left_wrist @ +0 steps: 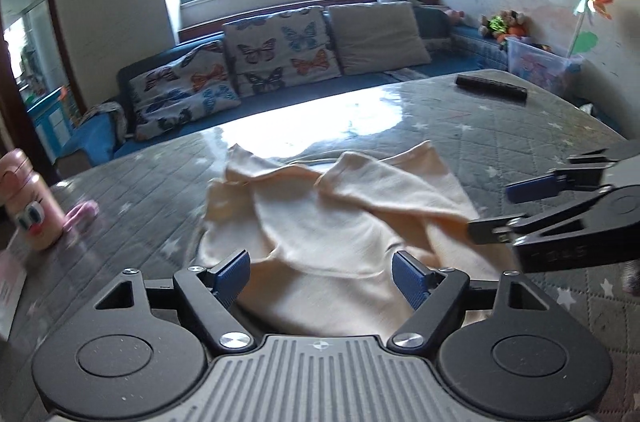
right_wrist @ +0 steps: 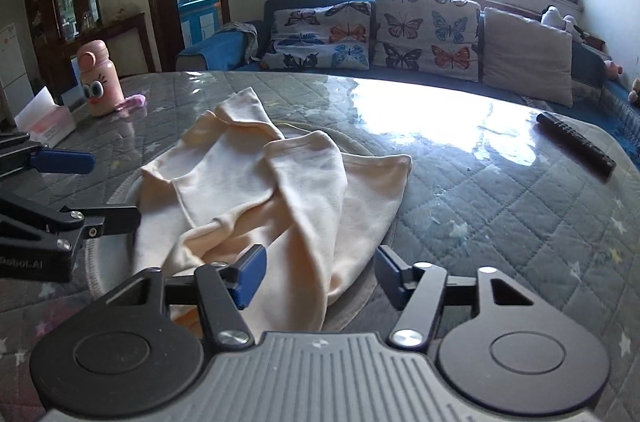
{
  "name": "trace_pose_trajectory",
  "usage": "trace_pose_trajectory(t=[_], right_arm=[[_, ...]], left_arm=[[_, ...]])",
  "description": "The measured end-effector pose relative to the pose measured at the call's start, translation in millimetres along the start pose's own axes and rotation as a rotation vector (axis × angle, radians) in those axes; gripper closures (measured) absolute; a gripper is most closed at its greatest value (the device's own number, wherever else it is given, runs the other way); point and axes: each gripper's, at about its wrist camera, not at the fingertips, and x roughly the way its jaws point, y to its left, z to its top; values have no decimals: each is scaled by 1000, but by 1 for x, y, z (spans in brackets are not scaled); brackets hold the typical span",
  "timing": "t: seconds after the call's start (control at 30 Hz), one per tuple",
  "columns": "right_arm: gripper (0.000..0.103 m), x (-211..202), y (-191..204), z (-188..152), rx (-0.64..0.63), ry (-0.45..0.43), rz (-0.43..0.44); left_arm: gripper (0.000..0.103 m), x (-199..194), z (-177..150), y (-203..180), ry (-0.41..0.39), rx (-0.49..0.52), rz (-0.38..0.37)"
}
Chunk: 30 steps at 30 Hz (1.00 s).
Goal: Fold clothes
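A cream garment (left_wrist: 336, 222) lies crumpled on the grey quilted table (left_wrist: 500, 110), with loose folds across its middle. It also shows in the right wrist view (right_wrist: 256, 190). My left gripper (left_wrist: 322, 276) is open over the garment's near edge, its blue pads either side of the cloth, holding nothing. My right gripper (right_wrist: 318, 272) is open above the garment's near right edge and empty. In the left wrist view the right gripper (left_wrist: 496, 212) comes in from the right, open at the garment's right side. In the right wrist view the left gripper (right_wrist: 108, 188) comes in from the left, open.
A pink cartoon bottle (right_wrist: 100, 82) and a tissue box (right_wrist: 44, 120) stand at the table's left. A black remote (right_wrist: 576, 146) lies at the far right. A blue sofa with butterfly cushions (right_wrist: 400, 30) runs behind the table. A plastic bin of toys (left_wrist: 540, 62) stands by the wall.
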Motion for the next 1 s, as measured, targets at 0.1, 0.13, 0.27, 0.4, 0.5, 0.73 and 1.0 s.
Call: trace_pose_trajectory(t=[0.1, 0.13, 0.27, 0.4, 0.5, 0.73, 1.0], right_arm=[[51, 13, 0, 2, -18, 17, 21], [53, 17, 0, 3, -23, 22, 24], [69, 30, -3, 3, -23, 44, 42], [87, 36, -7, 2, -13, 48, 48], [97, 35, -13, 1, 9, 38, 47], [99, 13, -26, -4, 64, -24, 12], [99, -31, -35, -30, 134, -56, -45]], left_arm=[[25, 12, 8, -9, 7, 22, -30], [25, 16, 10, -11, 10, 27, -39], [35, 33, 14, -18, 37, 43, -79], [58, 51, 13, -20, 85, 50, -109], [88, 61, 9, -17, 117, 41, -134], [97, 38, 5, -2, 59, -2, -114], [97, -17, -12, 29, -12, -97, -54]])
